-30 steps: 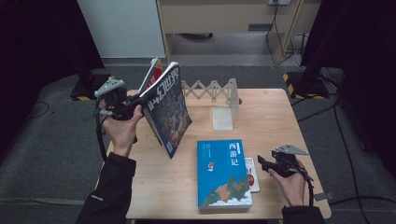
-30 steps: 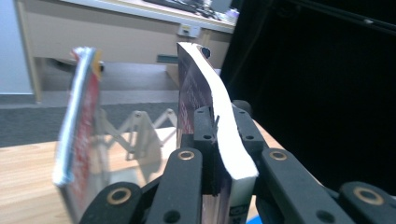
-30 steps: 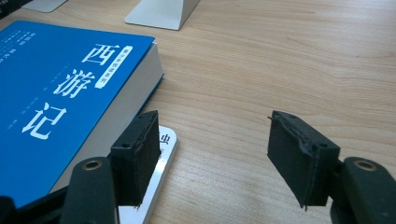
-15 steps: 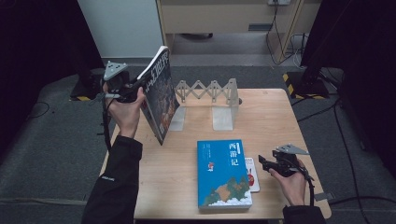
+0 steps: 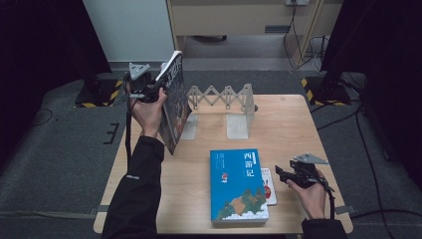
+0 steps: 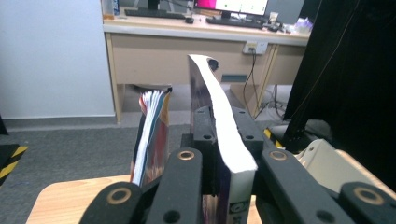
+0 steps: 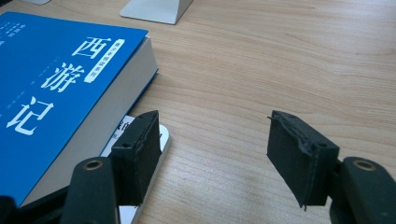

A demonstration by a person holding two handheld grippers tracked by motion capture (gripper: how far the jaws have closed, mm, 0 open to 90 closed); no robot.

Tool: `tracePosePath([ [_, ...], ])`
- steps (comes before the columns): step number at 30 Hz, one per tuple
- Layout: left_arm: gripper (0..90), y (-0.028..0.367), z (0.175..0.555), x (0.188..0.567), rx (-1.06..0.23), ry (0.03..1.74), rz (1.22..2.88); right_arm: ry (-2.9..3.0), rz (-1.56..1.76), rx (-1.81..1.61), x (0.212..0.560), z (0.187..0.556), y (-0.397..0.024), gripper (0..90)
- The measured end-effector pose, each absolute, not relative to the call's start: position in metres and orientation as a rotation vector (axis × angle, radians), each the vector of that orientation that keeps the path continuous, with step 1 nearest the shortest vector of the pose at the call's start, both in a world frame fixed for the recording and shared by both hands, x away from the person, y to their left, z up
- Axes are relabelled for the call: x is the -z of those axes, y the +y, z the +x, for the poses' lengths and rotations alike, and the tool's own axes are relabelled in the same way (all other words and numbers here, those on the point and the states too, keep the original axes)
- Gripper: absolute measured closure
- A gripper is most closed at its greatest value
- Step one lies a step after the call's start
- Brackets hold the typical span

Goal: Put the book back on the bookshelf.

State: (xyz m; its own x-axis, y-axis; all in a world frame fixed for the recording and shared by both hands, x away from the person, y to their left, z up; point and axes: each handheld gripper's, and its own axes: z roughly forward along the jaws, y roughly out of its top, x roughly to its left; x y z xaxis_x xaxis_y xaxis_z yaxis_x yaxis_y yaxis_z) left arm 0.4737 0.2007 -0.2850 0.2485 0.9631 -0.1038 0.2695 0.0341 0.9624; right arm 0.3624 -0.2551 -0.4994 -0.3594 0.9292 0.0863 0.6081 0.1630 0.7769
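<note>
Currently, high view: left tool (image 5: 149,92) carries a book (image 5: 173,107) upright near the bookend rack (image 5: 221,97) (already one book in there). Left gripper view: jaws clamped on the book (image 6: 224,140); next, slot it in. Right gripper view: right tool (image 7: 212,158) gapes, idle on the surface (image 7: 280,60).

Your left gripper (image 5: 152,92) hides a patch of the dark book (image 5: 174,107) it's clamped on, and in the left gripper view that book's lower end runs off the bottom edge, so you can't read the cover there. The small white book (image 5: 268,186) is mostly buried under the blue book (image 5: 238,185); its print's too tiny to read. The blue one's cut off at the left edge in the right gripper view.
</note>
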Motion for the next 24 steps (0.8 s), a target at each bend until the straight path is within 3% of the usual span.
tracePosePath([
  [24, 81.7, 0.185, 0.488, 0.323, -0.855, 1.262, 1.519, 2.050, 1.445, -1.047, 0.501, 0.364, -0.255, 34.9],
])
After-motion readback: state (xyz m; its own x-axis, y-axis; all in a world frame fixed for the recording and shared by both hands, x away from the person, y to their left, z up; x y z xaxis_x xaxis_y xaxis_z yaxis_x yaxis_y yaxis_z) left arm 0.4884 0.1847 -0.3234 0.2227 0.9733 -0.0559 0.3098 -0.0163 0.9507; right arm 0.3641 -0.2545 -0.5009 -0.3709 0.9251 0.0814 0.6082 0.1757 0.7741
